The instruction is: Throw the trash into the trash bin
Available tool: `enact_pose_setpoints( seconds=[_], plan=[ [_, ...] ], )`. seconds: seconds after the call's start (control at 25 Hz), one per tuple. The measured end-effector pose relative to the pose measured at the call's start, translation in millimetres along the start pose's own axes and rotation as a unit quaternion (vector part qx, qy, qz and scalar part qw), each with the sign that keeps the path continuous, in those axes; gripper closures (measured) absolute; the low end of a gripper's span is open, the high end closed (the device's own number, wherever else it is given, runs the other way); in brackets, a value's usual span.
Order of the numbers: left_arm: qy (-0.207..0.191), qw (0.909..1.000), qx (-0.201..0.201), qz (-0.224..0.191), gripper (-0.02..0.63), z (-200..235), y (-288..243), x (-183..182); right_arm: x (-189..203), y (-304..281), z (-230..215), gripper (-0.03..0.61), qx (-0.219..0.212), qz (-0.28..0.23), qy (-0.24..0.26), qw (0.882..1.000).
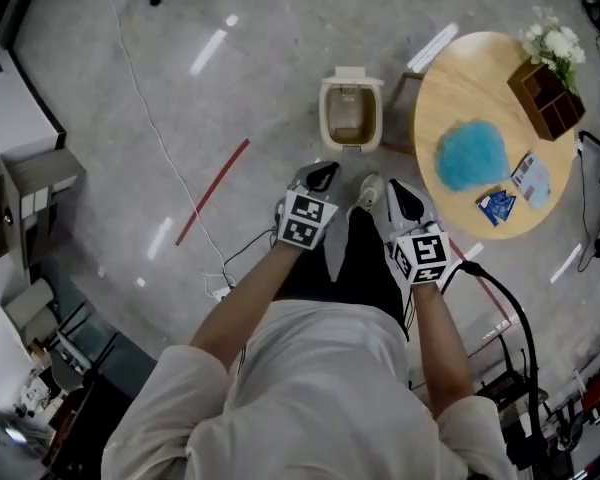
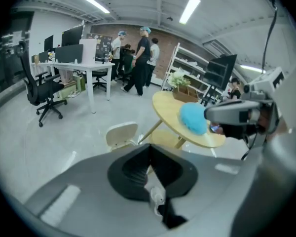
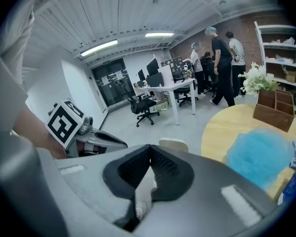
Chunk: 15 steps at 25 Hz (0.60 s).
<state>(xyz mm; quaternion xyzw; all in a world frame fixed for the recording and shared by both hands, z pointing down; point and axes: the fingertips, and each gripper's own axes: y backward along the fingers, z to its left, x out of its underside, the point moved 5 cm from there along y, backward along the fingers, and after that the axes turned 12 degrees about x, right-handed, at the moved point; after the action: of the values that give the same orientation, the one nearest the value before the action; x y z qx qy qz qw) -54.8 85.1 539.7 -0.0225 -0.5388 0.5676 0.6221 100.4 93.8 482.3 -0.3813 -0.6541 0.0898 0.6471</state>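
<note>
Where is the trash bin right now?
In the head view, the cream trash bin stands on the grey floor near the top centre, just left of the round wooden table.

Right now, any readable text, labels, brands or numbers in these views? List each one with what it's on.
No words or numbers can be read in any view.
On the cubes of the left hand-held gripper and right hand-held gripper: black-and-white square markers only, no letters.
On the blue packet on the round table: print too small to read.
On the pale card beside it: blurred.
</note>
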Motion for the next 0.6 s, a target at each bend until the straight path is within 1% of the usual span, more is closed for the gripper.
enact_pose_setpoints(
  seconds=[0.16, 0.28, 0.6],
  plan=[
    [-0.012, 0.9998, 0.007, -0.011, 0.611, -8.7, 24.3, -19.9, -18.2, 13.7, 6.4, 0.576, 0.004, -0.007, -0.003, 1.0],
    [-0.015, 0.9996, 0.012, -0.019, 0.611, -20.5, 43.8, -28.4, -27.9, 26.1, 14.1, 0.576, 0.002, -0.012, 0.002, 1.0],
    [-0.031, 0.9972, 0.016, -0.066, 0.611, -48.4, 97.0, -44.6, -53.9, 64.5, 31.7, 0.576, -0.012, -0.032, 0.017, 0.999]
  ],
)
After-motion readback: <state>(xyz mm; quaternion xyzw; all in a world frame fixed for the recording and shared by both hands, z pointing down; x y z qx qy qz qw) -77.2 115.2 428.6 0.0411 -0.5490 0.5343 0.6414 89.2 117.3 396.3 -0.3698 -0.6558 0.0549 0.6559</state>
